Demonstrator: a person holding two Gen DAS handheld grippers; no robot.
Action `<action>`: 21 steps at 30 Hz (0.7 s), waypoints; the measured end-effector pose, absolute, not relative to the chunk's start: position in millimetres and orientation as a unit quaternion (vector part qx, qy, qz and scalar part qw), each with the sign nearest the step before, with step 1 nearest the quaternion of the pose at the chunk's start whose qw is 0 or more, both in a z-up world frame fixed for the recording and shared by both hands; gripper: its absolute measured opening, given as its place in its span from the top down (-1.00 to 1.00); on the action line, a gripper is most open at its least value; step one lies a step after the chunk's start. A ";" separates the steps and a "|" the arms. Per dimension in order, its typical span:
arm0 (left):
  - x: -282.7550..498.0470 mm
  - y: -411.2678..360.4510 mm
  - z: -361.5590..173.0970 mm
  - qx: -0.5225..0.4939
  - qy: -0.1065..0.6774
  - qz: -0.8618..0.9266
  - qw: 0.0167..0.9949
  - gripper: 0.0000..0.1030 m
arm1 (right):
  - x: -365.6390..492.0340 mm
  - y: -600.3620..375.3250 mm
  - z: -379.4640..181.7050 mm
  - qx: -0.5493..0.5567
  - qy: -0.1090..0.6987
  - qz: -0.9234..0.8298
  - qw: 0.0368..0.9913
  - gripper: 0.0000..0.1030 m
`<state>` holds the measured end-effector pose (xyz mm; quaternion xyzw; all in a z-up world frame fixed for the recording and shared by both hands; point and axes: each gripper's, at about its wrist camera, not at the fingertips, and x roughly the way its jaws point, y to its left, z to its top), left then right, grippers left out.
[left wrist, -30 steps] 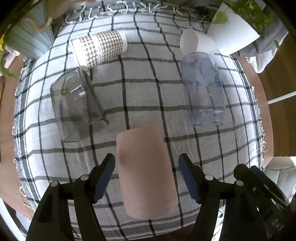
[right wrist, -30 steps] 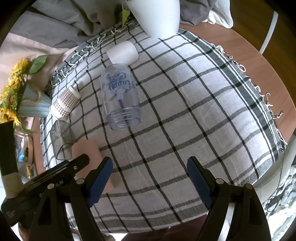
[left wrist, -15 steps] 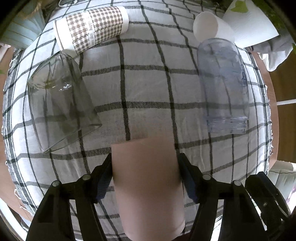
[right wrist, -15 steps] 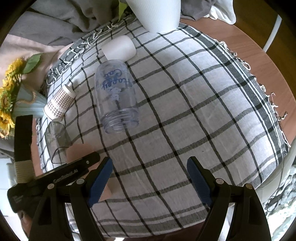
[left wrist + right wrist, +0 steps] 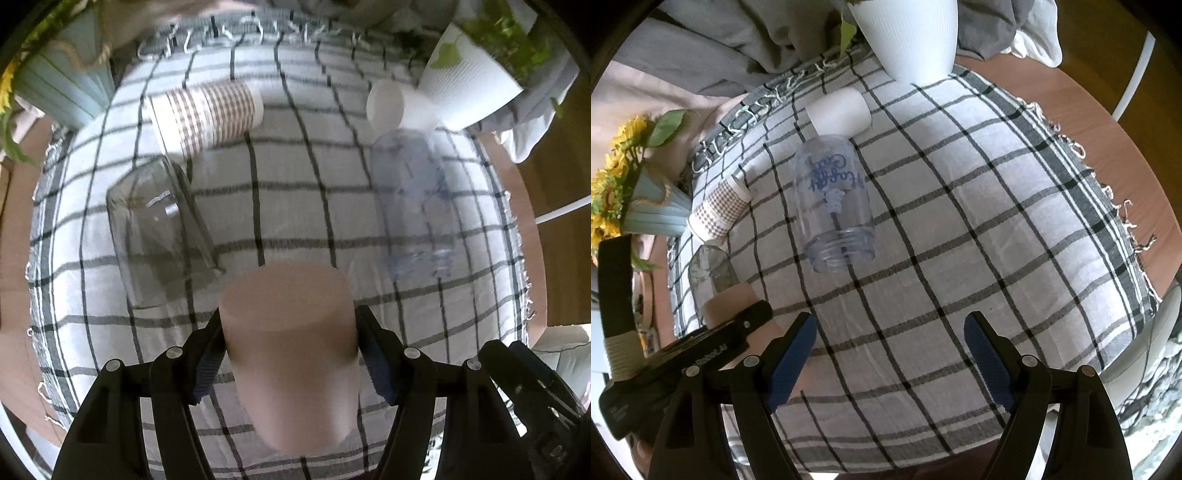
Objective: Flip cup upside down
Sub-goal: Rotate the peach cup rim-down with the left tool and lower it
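Note:
My left gripper (image 5: 290, 325) is shut on a matte pink cup (image 5: 291, 347) and holds it lifted and tilted, its closed flat end facing the camera. The same cup (image 5: 729, 297) shows partly in the right wrist view, behind the left gripper's black body. My right gripper (image 5: 888, 334) is open and empty above the checked cloth (image 5: 960, 229), apart from every cup.
On the cloth lie a clear glass (image 5: 159, 232), a brown-checked paper cup (image 5: 208, 116), a white cup (image 5: 397, 105) and a clear printed plastic cup (image 5: 413, 206). A white plant pot (image 5: 469, 83) stands far right, a blue sunflower vase (image 5: 653, 210) far left.
My left gripper closed on the pink cup and raised it off the cloth, tipping its closed end up. The right gripper stayed open and shifted only slightly.

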<state>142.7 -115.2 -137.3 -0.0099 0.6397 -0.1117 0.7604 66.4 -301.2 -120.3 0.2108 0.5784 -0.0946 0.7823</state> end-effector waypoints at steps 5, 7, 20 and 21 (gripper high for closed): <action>134.1 -118.6 -128.6 0.004 0.621 -0.124 0.774 -0.28 | 59.9 -300.9 -114.8 0.206 0.572 -0.100 0.787 -0.60; 124.5 -119.3 -125.5 0.014 0.614 -0.126 0.779 -0.28 | 56.1 -301.3 -114.4 0.202 0.573 -0.102 0.787 -0.60; 82.7 -124.6 -124.5 0.026 0.615 -0.148 0.774 -0.22 | 35.7 -304.1 -119.2 0.179 0.588 -0.114 0.781 -0.60; 81.4 -124.4 -124.0 0.029 0.612 -0.146 0.777 -0.22 | 34.5 -303.6 -119.1 0.176 0.589 -0.113 0.781 -0.60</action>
